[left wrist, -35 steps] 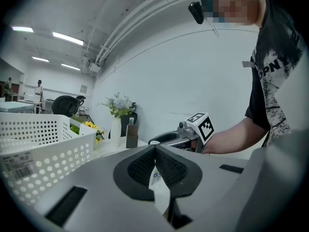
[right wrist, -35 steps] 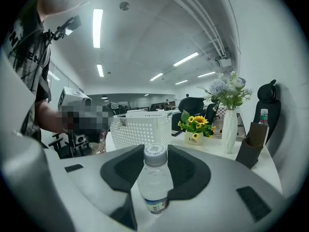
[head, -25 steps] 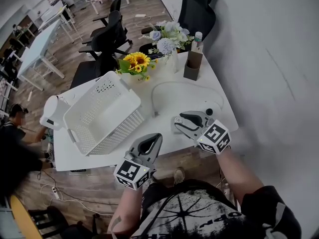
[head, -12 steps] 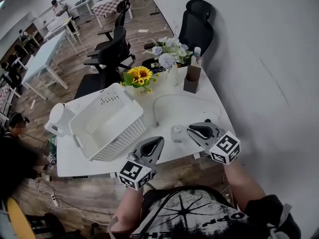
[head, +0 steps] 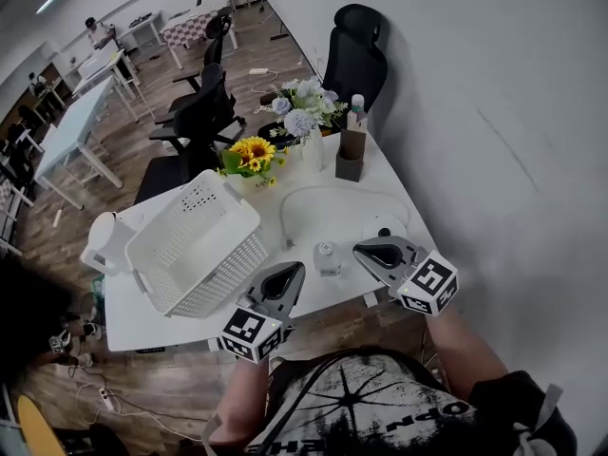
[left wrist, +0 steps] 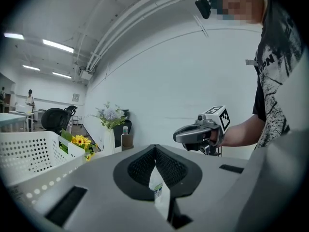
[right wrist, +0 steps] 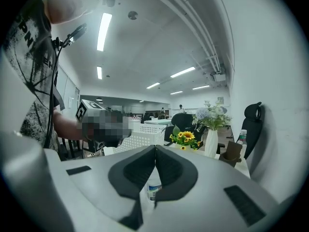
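A small clear water bottle (head: pixel 327 256) with a white cap stands upright on the white table (head: pixel 399 218), near its front edge. It is between my two grippers and apart from both. My left gripper (head: pixel 290 274) hovers just left of it, jaws closed and empty. My right gripper (head: pixel 366 251) is just right of it, also shut with nothing held. In the left gripper view the bottle (left wrist: pixel 157 190) shows beyond the closed jaws (left wrist: pixel 155 148), with the right gripper (left wrist: pixel 193 133) further off. In the right gripper view the bottle (right wrist: pixel 152 190) sits behind the closed pads.
A white perforated basket (head: pixel 190 245) lies at the table's left, and a white jug (head: pixel 100 245) stands beyond it. At the back are sunflowers (head: pixel 249 152), a vase of pale flowers (head: pixel 302 126) and a brown holder (head: pixel 351 155). A black chair (head: pixel 353 50) stands behind.
The right gripper held the bottle between its jaws; now the bottle stands on the table, and that gripper has drawn back to the right and shut. The left gripper has stayed shut.
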Demonstrator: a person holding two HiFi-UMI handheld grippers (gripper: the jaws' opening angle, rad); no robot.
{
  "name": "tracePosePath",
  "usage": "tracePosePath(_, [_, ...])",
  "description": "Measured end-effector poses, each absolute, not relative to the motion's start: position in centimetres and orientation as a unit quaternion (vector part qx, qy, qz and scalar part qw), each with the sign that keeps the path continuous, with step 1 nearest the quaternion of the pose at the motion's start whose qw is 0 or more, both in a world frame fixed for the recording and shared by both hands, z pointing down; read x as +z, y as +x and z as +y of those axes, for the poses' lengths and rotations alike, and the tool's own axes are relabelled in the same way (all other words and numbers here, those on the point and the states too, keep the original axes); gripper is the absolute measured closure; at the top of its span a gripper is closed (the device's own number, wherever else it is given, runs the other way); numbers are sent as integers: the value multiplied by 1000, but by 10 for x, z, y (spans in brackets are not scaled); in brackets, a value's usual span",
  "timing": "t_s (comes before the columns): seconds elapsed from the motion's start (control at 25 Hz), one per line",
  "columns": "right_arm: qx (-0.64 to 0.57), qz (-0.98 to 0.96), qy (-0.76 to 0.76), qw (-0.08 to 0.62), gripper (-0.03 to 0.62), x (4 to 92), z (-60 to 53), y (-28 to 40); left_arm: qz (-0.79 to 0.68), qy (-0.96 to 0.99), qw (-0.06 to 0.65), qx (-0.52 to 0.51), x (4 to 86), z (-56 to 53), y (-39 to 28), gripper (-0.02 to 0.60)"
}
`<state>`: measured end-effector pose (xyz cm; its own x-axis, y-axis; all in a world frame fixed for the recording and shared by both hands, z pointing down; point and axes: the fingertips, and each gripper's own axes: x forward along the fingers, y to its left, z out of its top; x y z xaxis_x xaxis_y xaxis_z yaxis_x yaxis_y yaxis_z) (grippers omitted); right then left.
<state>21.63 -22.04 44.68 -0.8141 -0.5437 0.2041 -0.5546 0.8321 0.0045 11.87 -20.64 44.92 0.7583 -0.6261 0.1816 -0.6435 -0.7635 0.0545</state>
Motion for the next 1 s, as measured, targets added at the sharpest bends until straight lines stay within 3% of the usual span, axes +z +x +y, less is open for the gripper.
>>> tracePosePath(1.0, [15, -951, 282, 128, 572, 464, -216, 208, -339, 935, 60, 89, 457, -205, 122, 571])
